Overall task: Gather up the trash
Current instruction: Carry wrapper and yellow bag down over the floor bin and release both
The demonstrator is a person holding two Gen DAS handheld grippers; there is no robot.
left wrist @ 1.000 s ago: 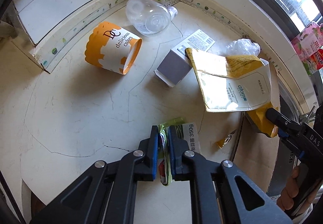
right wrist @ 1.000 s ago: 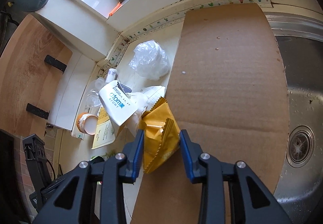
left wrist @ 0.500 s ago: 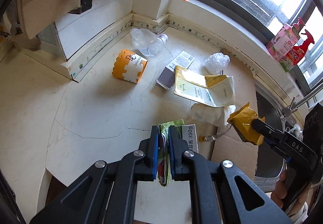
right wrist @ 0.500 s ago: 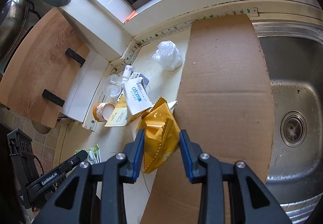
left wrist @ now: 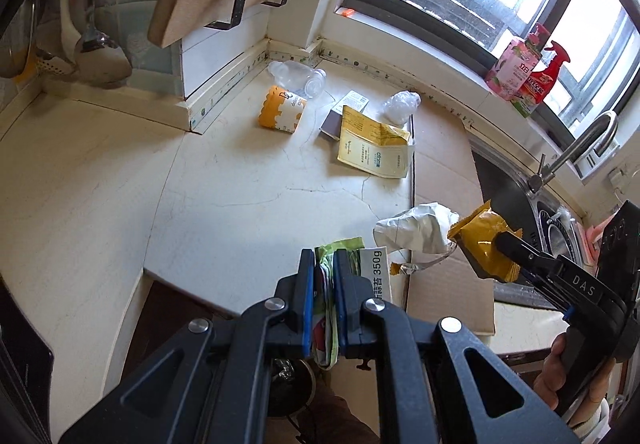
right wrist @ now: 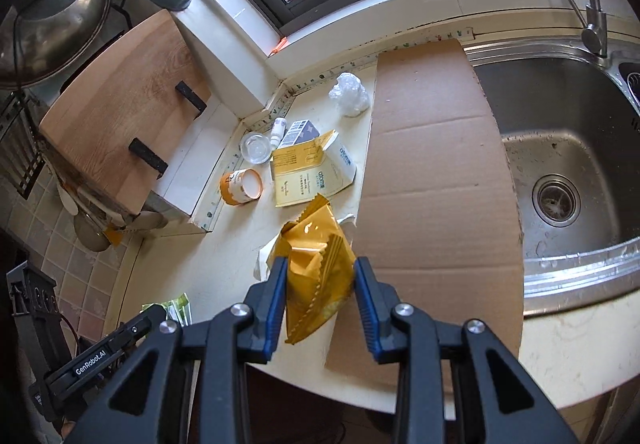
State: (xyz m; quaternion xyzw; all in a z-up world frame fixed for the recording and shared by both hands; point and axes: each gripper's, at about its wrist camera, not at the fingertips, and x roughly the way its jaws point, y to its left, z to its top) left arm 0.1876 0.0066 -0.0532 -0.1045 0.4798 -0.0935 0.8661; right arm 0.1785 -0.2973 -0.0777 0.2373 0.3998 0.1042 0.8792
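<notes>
Crinkly gold foil: the yellow snack wrapper [right wrist: 318, 264] sits pinched between the right gripper [right wrist: 320, 276] pads, lifted off the counter [left wrist: 224, 204] near the cardboard sheet [right wrist: 432, 180]. Left gripper [left wrist: 320, 284] is clamped tight on a thin green packet [left wrist: 344, 256], flat printed film, held at its folded edge. Both look very light, soft and slick, likely to slide or crumple, so a grip across a doubled fold or seam seems safest. Left on the counter: an orange paper cup [left wrist: 282, 112] on its side, stiff rim good for pinching; a clear plastic bottle [left wrist: 298, 75], rounded and slippery; a flat yellow-white pouch [left wrist: 374, 150]; a crumpled plastic bag [left wrist: 400, 107]; a white crumpled paper [left wrist: 416, 228].
</notes>
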